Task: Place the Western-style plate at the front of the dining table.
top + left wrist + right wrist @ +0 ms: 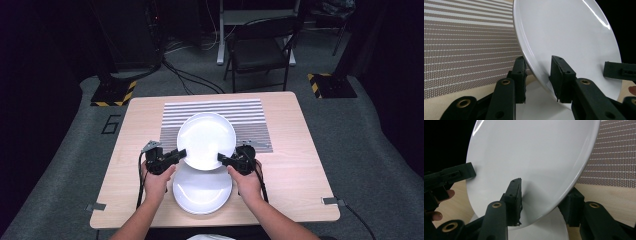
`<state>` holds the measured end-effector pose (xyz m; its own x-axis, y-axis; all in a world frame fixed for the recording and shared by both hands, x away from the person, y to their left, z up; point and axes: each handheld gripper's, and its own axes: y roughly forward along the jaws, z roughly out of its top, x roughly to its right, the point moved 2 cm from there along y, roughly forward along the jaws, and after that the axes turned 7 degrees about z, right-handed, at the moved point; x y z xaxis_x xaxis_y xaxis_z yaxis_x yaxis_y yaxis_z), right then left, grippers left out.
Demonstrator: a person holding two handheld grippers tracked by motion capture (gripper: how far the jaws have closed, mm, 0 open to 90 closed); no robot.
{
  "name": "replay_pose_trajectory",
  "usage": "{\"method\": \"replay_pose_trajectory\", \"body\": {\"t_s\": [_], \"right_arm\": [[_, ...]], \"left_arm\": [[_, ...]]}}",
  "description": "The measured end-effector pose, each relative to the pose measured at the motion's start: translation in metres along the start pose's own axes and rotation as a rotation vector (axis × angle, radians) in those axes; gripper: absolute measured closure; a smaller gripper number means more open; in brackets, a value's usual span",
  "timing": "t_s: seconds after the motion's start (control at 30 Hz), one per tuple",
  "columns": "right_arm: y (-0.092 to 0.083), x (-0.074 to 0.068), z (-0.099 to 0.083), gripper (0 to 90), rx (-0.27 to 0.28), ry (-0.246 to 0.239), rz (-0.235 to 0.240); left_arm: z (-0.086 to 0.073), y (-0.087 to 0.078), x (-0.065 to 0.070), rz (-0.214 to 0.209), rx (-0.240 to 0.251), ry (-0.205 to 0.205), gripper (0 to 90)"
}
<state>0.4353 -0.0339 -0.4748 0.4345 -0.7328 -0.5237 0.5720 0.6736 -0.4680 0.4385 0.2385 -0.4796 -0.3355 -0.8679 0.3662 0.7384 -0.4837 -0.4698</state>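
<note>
A white plate (205, 140) hangs above the table, held at both sides. My left gripper (182, 153) is shut on its left rim and my right gripper (222, 158) is shut on its right rim. In the left gripper view the plate (564, 37) tilts up between my left gripper's (539, 75) pads, one above and one below the rim. The right gripper view shows the same plate (531, 160) pinched by my right gripper (544, 200). A second white plate (201, 191) lies flat on the table just below the held one, near the front edge.
A striped placemat (250, 117) lies on the far half of the wooden table (300, 170). A black folding chair (260, 50) stands beyond the table's far edge. Cables run over the floor behind it.
</note>
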Motion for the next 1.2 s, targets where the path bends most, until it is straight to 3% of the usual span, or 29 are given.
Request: {"method": "replay_pose_trajectory", "body": {"t_s": [0.47, 0.77, 1.2], "right_arm": [[-0.001, 0.003, 0.006, 56.2, 0.001, -0.013, -0.013], [-0.001, 0.003, 0.012, 56.2, 0.004, -0.024, -0.024], [0.003, 0.007, 0.017, 56.2, 0.006, -0.026, -0.038]], "left_arm": [[0.008, 0.006, 0.002, 0.007, -0.002, 0.04, 65.7], [0.012, 0.009, 0.002, 0.002, -0.001, 0.03, 65.7], [0.017, 0.015, 0.002, 0.018, -0.009, 0.053, 65.8]]}}
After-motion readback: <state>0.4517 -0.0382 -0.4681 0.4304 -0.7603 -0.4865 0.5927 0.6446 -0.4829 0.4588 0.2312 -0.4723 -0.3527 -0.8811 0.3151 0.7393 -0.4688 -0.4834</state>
